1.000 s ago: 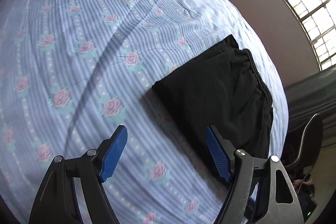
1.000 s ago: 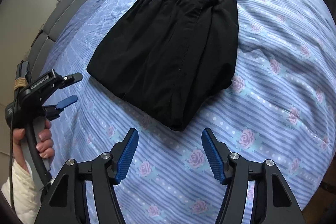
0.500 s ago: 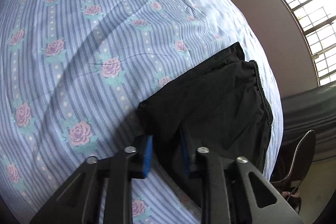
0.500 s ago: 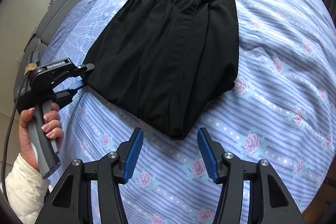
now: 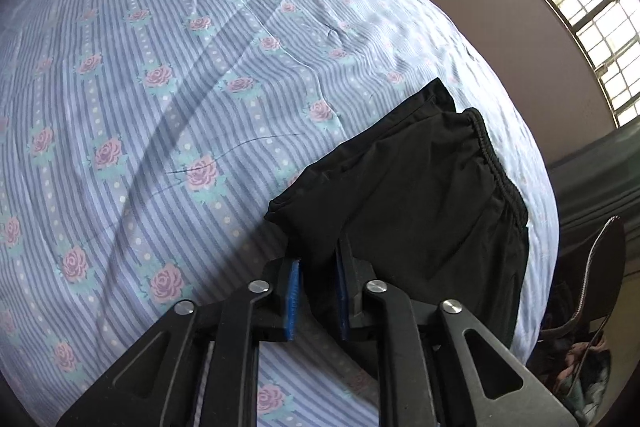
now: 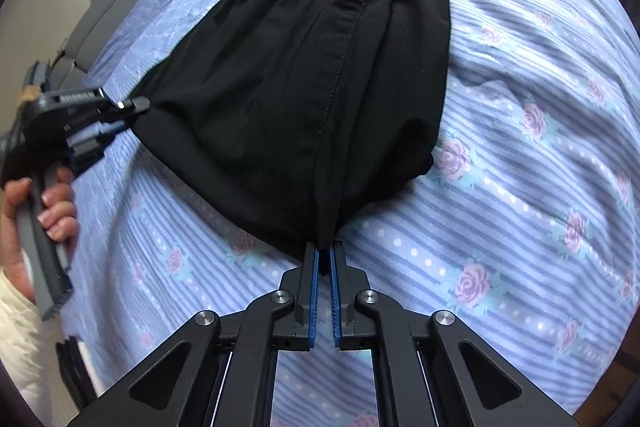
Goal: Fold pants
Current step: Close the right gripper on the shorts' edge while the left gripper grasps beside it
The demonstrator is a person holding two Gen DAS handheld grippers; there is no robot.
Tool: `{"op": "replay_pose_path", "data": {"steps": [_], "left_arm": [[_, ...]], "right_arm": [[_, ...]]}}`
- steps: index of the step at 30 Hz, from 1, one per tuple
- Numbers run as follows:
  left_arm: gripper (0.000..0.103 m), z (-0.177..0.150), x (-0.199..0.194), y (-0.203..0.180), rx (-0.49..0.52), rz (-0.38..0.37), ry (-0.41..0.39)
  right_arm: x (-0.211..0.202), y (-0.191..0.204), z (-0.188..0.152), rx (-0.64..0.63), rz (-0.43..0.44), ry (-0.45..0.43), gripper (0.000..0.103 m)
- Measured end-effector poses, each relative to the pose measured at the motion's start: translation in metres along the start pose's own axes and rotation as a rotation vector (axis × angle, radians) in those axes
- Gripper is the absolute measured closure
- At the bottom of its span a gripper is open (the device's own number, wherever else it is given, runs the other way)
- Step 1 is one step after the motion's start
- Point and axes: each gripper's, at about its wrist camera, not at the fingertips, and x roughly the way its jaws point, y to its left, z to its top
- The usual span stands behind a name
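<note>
Both your grippers, open a second ago, now clamp the near corners of the folded black pants (image 6: 304, 79) on the floral bedsheet (image 6: 520, 155), left gripper (image 5: 316, 291) and right gripper (image 6: 325, 267) set for another fold.

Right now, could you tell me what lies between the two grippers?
In the right wrist view, only the folded black pants span from the left gripper to the right gripper.

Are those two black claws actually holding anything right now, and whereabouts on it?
Yes. Both grip the folded black pants: the left gripper and right gripper each pinch a corner of its folded near edge.
</note>
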Motion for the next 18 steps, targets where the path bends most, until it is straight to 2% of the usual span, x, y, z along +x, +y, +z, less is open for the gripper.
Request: {"op": "replay_pose_path", "data": {"steps": [1,2,3,4,7,12,15,18], "left_arm": [[0.078,-0.001,0.000,-0.001,0.016,0.016,-0.007],[0.071,-0.002,-0.001,-0.003,0.042,0.035,-0.016],[0.067,-0.004,-0.001,-0.005,0.072,0.052,-0.019],[0.060,-0.005,-0.001,-0.006,0.088,0.055,-0.016],[0.059,-0.006,0.005,0.000,0.081,0.021,0.015],[0.054,-0.010,0.016,0.011,0.058,-0.048,0.032],[0.051,-0.005,0.023,0.018,-0.002,-0.117,0.025],[0.051,0.003,0.030,0.019,-0.042,-0.154,0.022]], "right_arm": [[-0.002,-0.003,-0.002,0.028,0.002,0.001,0.070],[-0.004,-0.005,-0.003,0.056,0.011,0.003,0.043],[-0.007,-0.008,-0.005,0.094,0.037,-0.004,0.034],[-0.009,-0.011,-0.009,0.139,0.074,-0.028,0.032],[0.000,-0.014,-0.018,0.177,0.136,-0.047,0.032],[0.016,-0.020,-0.020,0.189,0.172,-0.100,0.032],[0.021,-0.020,-0.014,0.206,0.196,-0.131,0.030],[0.029,-0.019,0.000,0.206,0.199,-0.158,0.030]]}}
